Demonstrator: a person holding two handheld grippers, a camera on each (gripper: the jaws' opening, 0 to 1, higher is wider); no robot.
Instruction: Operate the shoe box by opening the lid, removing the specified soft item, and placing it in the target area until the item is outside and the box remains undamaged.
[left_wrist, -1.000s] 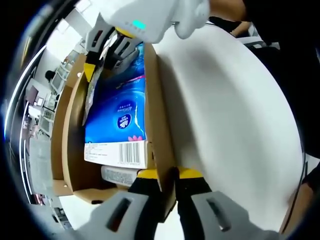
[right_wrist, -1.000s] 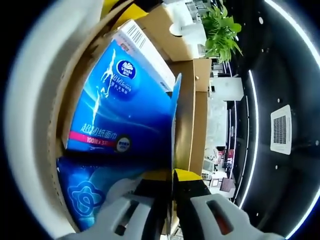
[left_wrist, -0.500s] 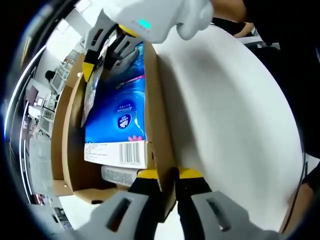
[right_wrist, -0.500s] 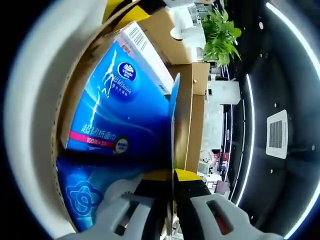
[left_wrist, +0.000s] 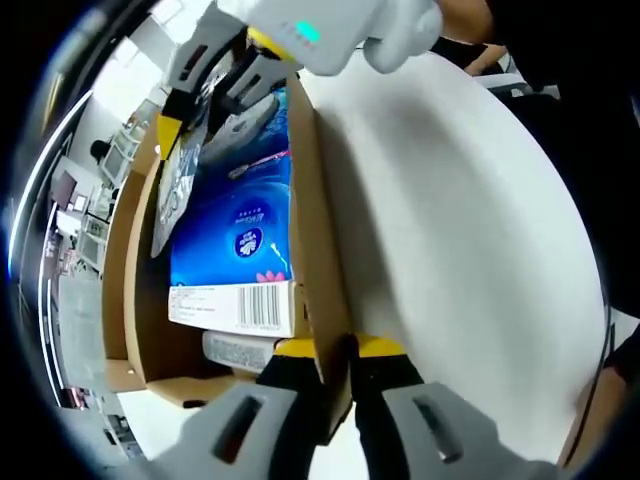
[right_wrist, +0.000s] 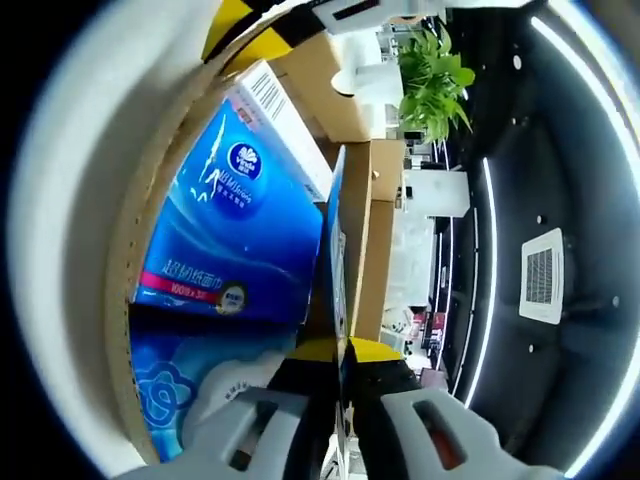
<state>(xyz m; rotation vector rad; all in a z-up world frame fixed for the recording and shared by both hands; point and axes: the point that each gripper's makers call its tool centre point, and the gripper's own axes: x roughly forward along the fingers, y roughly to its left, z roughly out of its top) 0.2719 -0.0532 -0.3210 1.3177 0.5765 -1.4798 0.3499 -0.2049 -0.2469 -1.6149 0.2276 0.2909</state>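
Note:
The brown cardboard shoe box (left_wrist: 310, 200) lies open on the white table (left_wrist: 450, 220), its lid off. Inside it is a blue tissue pack (left_wrist: 240, 220) with a barcode end facing me. My left gripper (left_wrist: 335, 350) is shut on the box's near side wall. At the far end of the box, my right gripper (left_wrist: 185, 120) is shut on a loose flap of the pack's blue wrap (left_wrist: 170, 195), which it holds up. In the right gripper view, the right gripper (right_wrist: 335, 352) pinches that thin blue edge, with the tissue pack (right_wrist: 230, 230) to its left and the box wall (right_wrist: 362, 230) to its right. The left gripper (right_wrist: 255, 30) shows at the top.
White tabletop (right_wrist: 90, 200) runs along one long side of the box. A potted plant (right_wrist: 435, 75) and office furniture stand beyond the box. A person in dark clothes (left_wrist: 560, 80) is at the table's far side.
My right gripper has risen a little, pulling the blue wrap flap higher and further out of the box. The left gripper and the box have stayed put.

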